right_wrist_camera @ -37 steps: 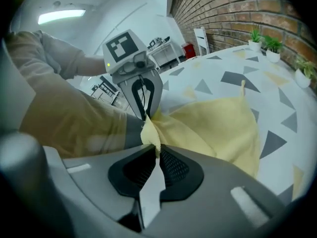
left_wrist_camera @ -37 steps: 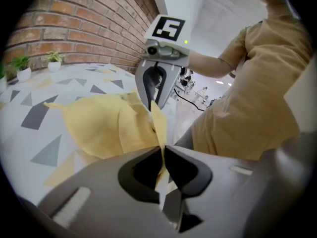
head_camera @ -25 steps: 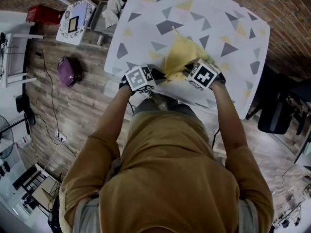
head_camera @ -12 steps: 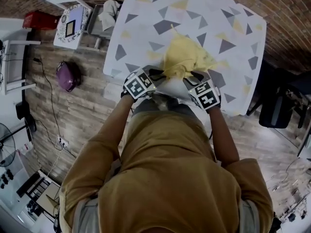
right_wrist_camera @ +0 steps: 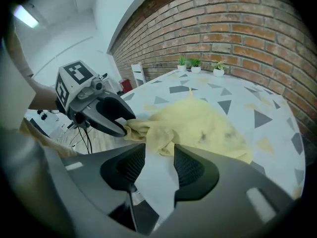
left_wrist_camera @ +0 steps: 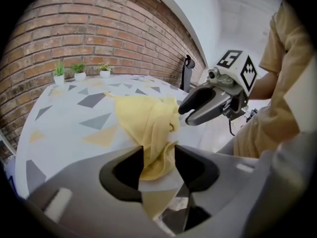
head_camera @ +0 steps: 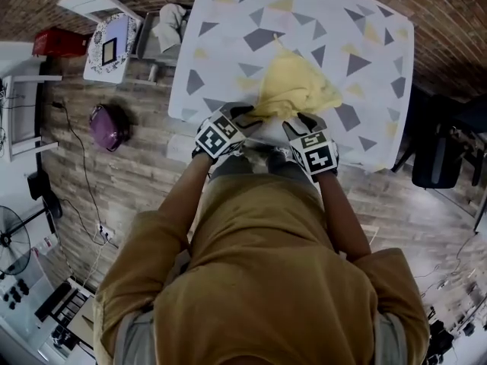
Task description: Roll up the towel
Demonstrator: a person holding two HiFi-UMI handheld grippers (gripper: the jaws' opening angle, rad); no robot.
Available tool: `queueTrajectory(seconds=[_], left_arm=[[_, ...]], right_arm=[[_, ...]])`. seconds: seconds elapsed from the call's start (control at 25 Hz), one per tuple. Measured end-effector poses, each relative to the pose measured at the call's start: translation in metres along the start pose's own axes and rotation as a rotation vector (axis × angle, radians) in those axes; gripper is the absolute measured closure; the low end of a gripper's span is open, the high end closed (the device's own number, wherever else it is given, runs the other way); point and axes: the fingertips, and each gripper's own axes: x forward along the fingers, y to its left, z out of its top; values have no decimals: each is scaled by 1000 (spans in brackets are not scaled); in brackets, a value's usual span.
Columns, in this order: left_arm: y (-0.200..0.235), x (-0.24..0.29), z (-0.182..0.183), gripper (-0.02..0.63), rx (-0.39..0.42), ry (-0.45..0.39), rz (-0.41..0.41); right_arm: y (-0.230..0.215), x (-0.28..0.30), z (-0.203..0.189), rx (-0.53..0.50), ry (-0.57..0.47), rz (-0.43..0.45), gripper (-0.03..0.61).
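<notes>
Towel [head_camera: 298, 88]: plain pale yellow, on a table [head_camera: 228, 29] of white scattered with grey and yellow triangles. Wall [left_wrist_camera: 74, 29]: red-brown brick with pale mortar; floor [head_camera: 137, 166]: grey-brown wood planks; three pots [left_wrist_camera: 79, 76]: white, holding green plants. Person's shirt [head_camera: 259, 280]: mustard; box [head_camera: 55, 42]: red; rounded thing [head_camera: 105, 125] on the floor: purple.

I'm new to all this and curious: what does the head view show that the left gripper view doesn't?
Only the head view shows a purple object lying on the wooden floor. Only the left gripper view shows the yellow towel lying between the left gripper's fingers, which have just been opening. Both show the towel and the triangle-patterned table.
</notes>
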Motion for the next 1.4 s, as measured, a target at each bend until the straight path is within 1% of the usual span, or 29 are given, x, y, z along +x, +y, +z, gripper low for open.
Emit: queueTrajectory(seconds=[0.08,0.12,0.16,0.2,0.28,0.4,0.48,0.56,0.72,0.8,0.88,1.0,1.08,1.2,1.28,1.4], left_arm=[[1,-1,1,400,16,7,-8],[2,-3,2,420,27,12,-6],[3,-3,3,471,35,12,-6],[3,-4,4,497,35,6,-10],[4,-5,8,511,30,-18,-25],[3,-8,7,517,80,-28,-56],[0,-10,5,516,118,-8,-72],[0,-11,-1,515,145,20,-84],[-6,-8,-11,514,194,57,-131],[-10,-6,-14,514,248,74,-136],[-11,-5,-18,501,330,107,-125],[-11,-1,-24,461,456,151,-113],[-11,0,-23,438,537,168,-109],[-10,0,-23,399,639,203,-117],[-10,0,-26,363,656,229,-135],[-10,1,-28,359,641,243,-148]], right_arm=[[6,2,-1,13,-1,-17,416],[9,7,-1,23,3,-29,416],[9,12,-2,34,7,-49,416],[7,16,-3,47,9,-77,416],[2,22,-4,83,2,-132,416],[-3,25,-1,124,-29,-174,425],[-4,23,0,125,-39,-191,524],[-6,21,-1,122,-47,-197,545],[-6,10,-1,144,-71,-180,551],[-3,3,-2,125,-60,-159,551],[4,-2,-9,68,-6,-123,551],[16,-4,-26,-67,129,-51,551],[22,-5,-37,-135,206,-5,551],[25,-17,-28,-181,247,40,551],[21,-21,-19,-182,257,56,551],[11,-9,-27,-201,333,66,549]])
